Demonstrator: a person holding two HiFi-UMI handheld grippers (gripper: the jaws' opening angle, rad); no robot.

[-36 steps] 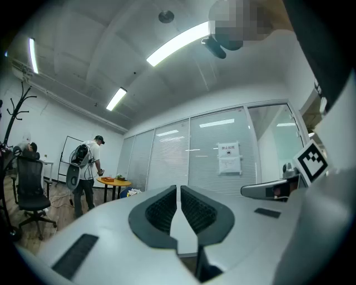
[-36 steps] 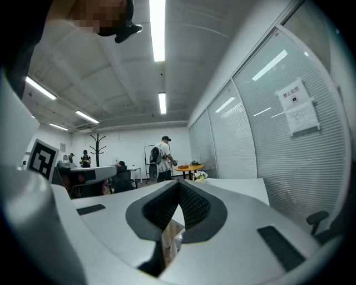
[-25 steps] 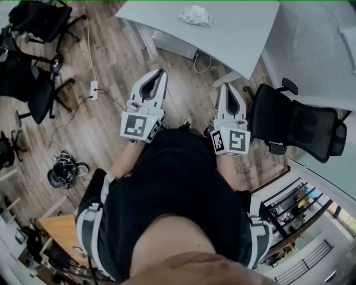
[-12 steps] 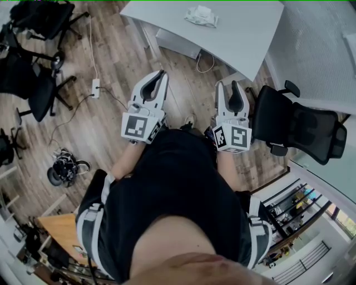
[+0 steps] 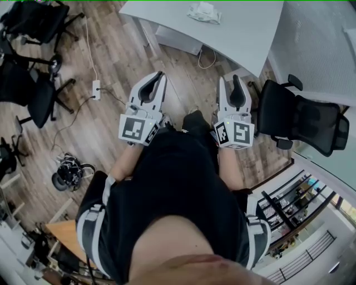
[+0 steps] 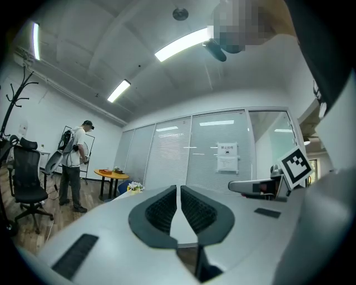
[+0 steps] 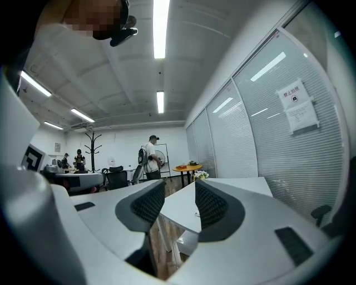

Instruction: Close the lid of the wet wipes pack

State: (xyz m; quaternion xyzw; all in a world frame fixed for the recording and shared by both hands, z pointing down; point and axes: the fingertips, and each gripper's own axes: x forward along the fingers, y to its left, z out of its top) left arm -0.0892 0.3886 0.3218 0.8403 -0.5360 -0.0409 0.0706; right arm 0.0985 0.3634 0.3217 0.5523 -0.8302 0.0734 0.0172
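**Wipes pack on the table, we're well short of it**

We see the wet wipes pack (image 5: 204, 12) as a small, crumpled-looking white bundle on the white tabletop (image 5: 245, 39), well in from its near edge, and we can't tell how its lid sits. Our left gripper (image 5: 161, 74) has its jaws pressed together and empty. The right gripper (image 5: 230, 80) has just been opening, with nothing between its jaws. There's a paper notice (image 7: 299, 108) on the glass wall, too small to read. The floor (image 5: 111, 61) is wood plank, and a black office chair (image 5: 300, 119) stands beside the table.

Pale grey rect. table (image 5: 242, 34) standing on brown wood-plank floor (image 5: 117, 55), white crinkly wet wipes pk (image 5: 204, 12) lying on tabletop
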